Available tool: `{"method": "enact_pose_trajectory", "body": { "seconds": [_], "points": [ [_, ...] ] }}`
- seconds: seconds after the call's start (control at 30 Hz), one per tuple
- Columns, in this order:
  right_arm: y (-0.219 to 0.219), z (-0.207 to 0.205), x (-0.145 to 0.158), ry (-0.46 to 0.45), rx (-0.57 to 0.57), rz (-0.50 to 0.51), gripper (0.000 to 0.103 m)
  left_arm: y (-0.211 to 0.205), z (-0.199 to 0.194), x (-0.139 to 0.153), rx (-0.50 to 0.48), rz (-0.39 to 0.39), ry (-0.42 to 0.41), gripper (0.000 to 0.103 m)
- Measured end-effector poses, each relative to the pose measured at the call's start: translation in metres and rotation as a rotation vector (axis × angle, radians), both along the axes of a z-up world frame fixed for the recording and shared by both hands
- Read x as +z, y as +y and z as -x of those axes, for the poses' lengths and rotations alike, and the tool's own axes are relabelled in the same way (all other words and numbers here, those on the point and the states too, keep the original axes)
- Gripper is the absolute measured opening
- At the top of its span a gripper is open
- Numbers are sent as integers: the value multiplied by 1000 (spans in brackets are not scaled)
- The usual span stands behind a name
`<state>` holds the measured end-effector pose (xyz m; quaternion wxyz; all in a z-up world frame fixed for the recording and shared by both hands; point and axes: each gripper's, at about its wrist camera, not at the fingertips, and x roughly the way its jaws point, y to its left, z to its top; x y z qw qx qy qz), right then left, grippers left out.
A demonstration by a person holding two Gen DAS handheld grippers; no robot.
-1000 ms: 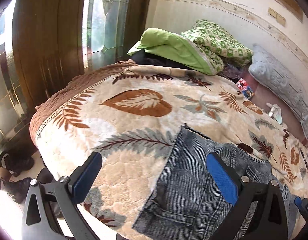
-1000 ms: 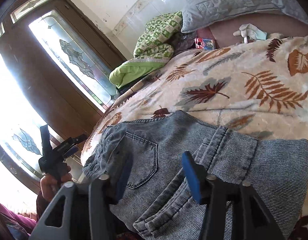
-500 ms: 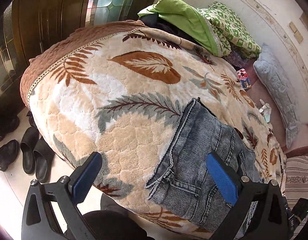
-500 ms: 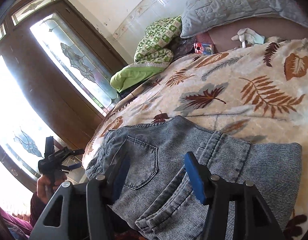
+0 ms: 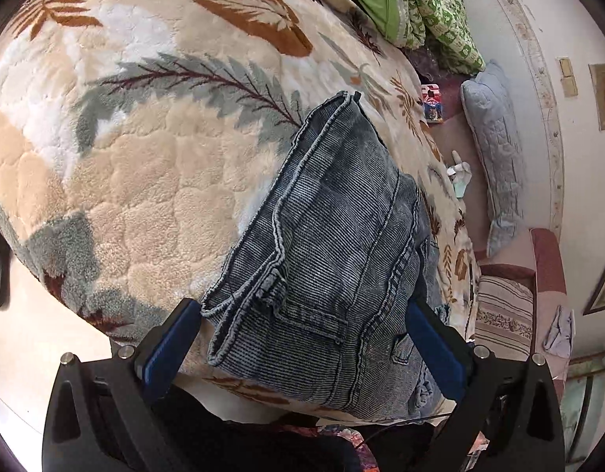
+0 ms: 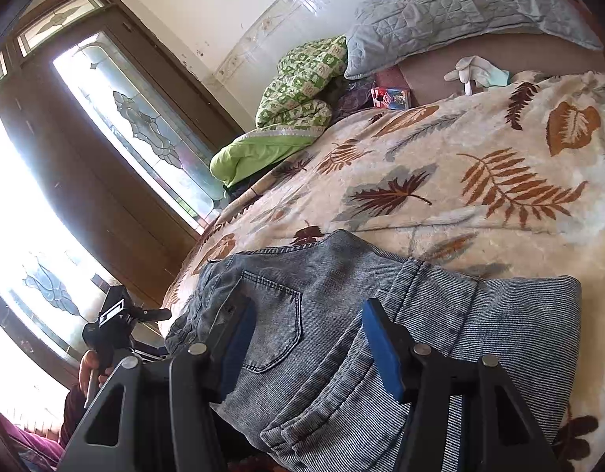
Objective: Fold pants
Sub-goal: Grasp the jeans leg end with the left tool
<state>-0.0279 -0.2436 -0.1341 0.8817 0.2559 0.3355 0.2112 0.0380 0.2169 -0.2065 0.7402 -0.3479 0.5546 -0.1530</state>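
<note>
the denim pants [image 5: 334, 259] lie in a compact multi-layer bundle at the bed's near edge, lower centre of the frame, on the leaf-print blanket [image 5: 117, 165]. folding appears largely done. left claw [image 5: 302, 350] and right claw [image 6: 306, 342] are both open, gripping nothing.

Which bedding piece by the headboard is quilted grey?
The pillow against the wall: plain grey quilting. The bundle beside it is green-and-white patterned with a lime lining.

One pair of jeans [image 5: 334, 259], two tools [image 5: 302, 338] [image 6: 306, 338], perhaps two pillows [image 6: 460, 15]
</note>
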Motion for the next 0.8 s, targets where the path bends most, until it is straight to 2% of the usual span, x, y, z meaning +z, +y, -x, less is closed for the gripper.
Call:
{"method": "enact_pose_trajectory", "body": {
  "seconds": [0.07,0.13,0.2,0.27,0.3,0.33,0.47,0.5,0.53,0.6,0.63,0.7,0.77,0.8],
  "points": [
    [2,0,-1,0,-3,11,60,-2,-2,-2,14,0,0,103],
    [2,0,-1,-1,-6,14,60,-5,-5,1,25,-3,-26,94],
    [1,0,-2,-1,-9,14,60,-7,-9,3,22,-38,-39,59],
    [1,0,-2,-1,-10,11,60,-5,-12,0,44,-29,-34,50],
    [0,-1,-2,-1,-9,9,60,-4,-13,0,52,-21,-38,41],
    [1,-1,-2,-1,-9,10,60,-2,-13,0,54,-19,-46,36],
    [2,-1,-2,-3,-4,16,60,-8,-14,5,43,-57,-77,36],
    [2,-1,-2,-2,-3,16,60,-9,-15,4,45,-68,-70,40],
    [2,-1,-2,0,-3,17,60,-8,-17,0,57,-69,-48,50],
    [3,-1,-2,4,-3,16,60,-5,-19,-4,71,-15,-45,60],
    [3,-1,-3,5,-3,16,60,-7,-20,-2,70,-21,-47,61],
    [2,0,-2,3,-6,19,60,-15,-19,2,61,-80,-73,59],
    [2,0,-2,1,-11,18,60,-20,-16,7,56,-138,-113,36],
    [1,1,-1,-1,-13,15,60,-22,-15,10,46,-133,-128,27]
  ]
}}
